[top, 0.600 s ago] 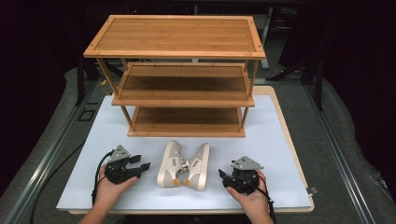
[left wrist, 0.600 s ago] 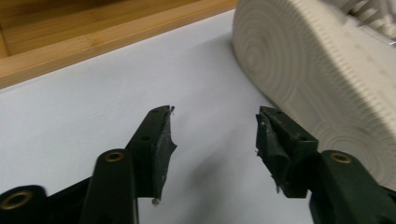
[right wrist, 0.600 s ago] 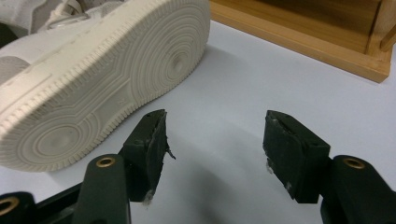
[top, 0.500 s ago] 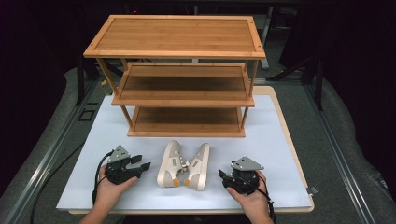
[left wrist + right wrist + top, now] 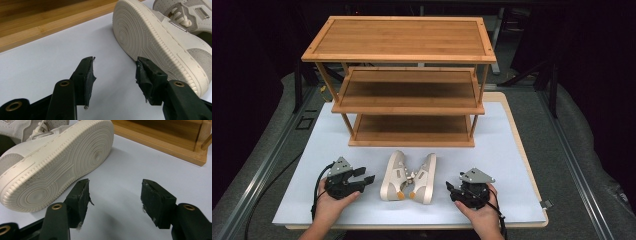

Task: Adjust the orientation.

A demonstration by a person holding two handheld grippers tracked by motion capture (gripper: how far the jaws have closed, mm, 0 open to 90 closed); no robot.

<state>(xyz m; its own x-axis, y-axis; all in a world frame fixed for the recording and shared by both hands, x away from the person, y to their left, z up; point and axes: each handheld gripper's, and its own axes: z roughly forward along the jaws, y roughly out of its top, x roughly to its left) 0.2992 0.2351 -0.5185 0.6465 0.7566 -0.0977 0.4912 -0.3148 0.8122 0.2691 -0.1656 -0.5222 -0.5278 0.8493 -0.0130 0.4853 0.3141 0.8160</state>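
Two cream sneakers lie on their sides at the front of the white table mat (image 5: 512, 165), uppers facing each other and soles turned outward. A hand holds my left gripper (image 5: 367, 179) just left of the left sneaker (image 5: 392, 175), jaws open and pointing at its sole (image 5: 155, 42). My right gripper (image 5: 450, 189) rests in the other hand just right of the right sneaker (image 5: 427, 177), jaws open toward its sole (image 5: 57, 167). In the gripper views, my left gripper (image 5: 115, 72) and my right gripper (image 5: 115, 195) have only bare mat between their pads.
A three-tier wooden shelf rack (image 5: 404, 40) stands behind the sneakers, its bottom board (image 5: 412, 131) low on the mat. Its base shows as a wooden strip (image 5: 50, 27) (image 5: 162, 145) in both gripper views. Dark floor and metal rails surround the table.
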